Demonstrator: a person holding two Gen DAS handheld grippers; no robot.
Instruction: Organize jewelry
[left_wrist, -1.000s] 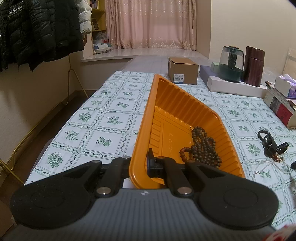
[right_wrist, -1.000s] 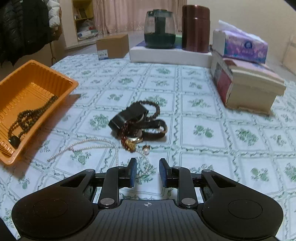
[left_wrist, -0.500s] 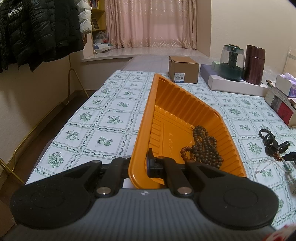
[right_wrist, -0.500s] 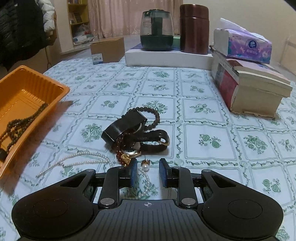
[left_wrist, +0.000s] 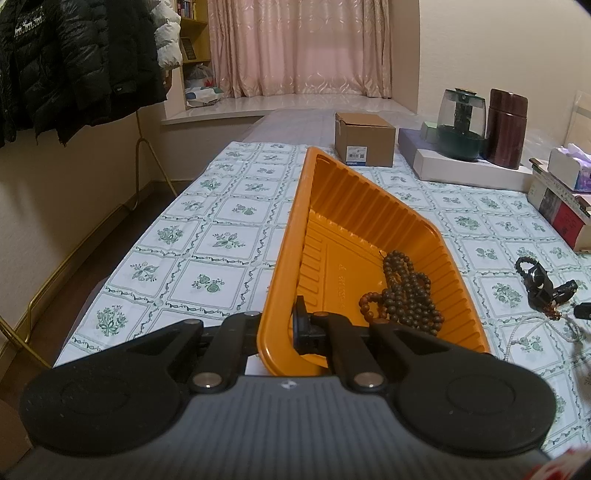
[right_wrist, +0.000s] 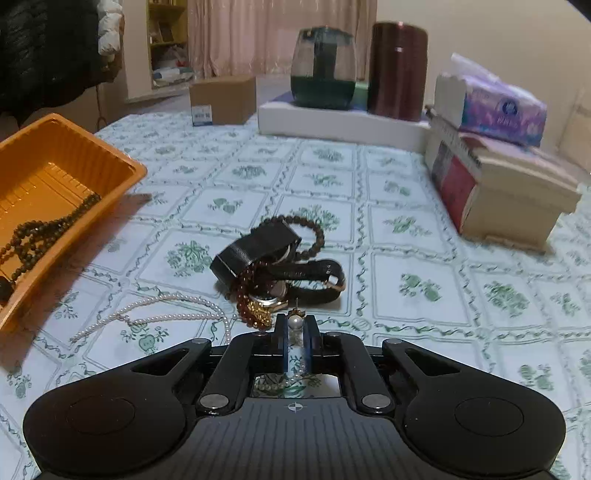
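Note:
My left gripper (left_wrist: 285, 325) is shut on the near wall of the orange tray (left_wrist: 332, 206), which holds a string of brown beads (left_wrist: 406, 295). In the right wrist view the tray (right_wrist: 122, 164) lies at the left. My right gripper (right_wrist: 295, 328) is low over the tablecloth with its jaws closing. A pearl earring (right_wrist: 295, 322) sits pinched between the blue pads. Just beyond it lies a pile: a black watch (right_wrist: 255, 247), a dark strap watch (right_wrist: 317, 275), a red bead bracelet (right_wrist: 245, 306) and a brown bead bracelet (right_wrist: 316, 229). A pearl necklace (right_wrist: 166, 314) trails to the left.
At the back stand a cardboard box (right_wrist: 221, 99) and a flat white box (right_wrist: 340, 122) bearing a glass jar (right_wrist: 323, 66) and a brown canister (right_wrist: 397, 70). A tissue pack (right_wrist: 495, 107) rests on stacked books (right_wrist: 509, 188) at the right. Coats (left_wrist: 74, 66) hang beyond the table's left edge.
My right gripper moved forward to the jewellery pile and its jaws closed around the pearl earring. The left gripper and the tray stayed put.

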